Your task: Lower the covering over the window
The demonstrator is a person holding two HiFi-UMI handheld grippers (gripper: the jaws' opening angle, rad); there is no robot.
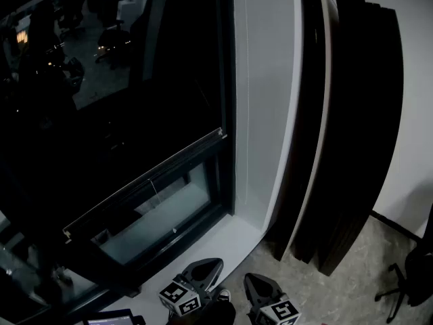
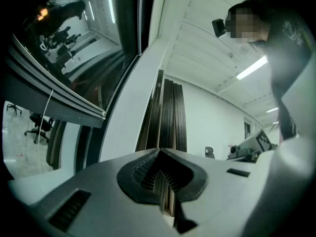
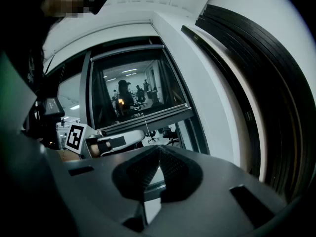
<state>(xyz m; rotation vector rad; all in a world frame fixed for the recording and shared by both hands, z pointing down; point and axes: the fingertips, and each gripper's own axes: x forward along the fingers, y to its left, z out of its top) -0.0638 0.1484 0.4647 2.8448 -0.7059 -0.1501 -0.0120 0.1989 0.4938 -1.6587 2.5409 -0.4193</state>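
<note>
We find the left gripper (image 1: 205,269) and the right gripper (image 1: 253,283) cut off at the head view's bottom edge, and an office chair (image 1: 419,266) at its right.

Wears a dark top (image 2: 292,36) and a small black head camera (image 2: 219,27). Works through a left gripper (image 2: 159,151) and right gripper (image 3: 159,148) of pale grey plastic, with black ribbed pads (image 2: 142,171), rectangular slots (image 2: 69,209), and white cubes (image 1: 181,298) printed with black square markers.
</note>
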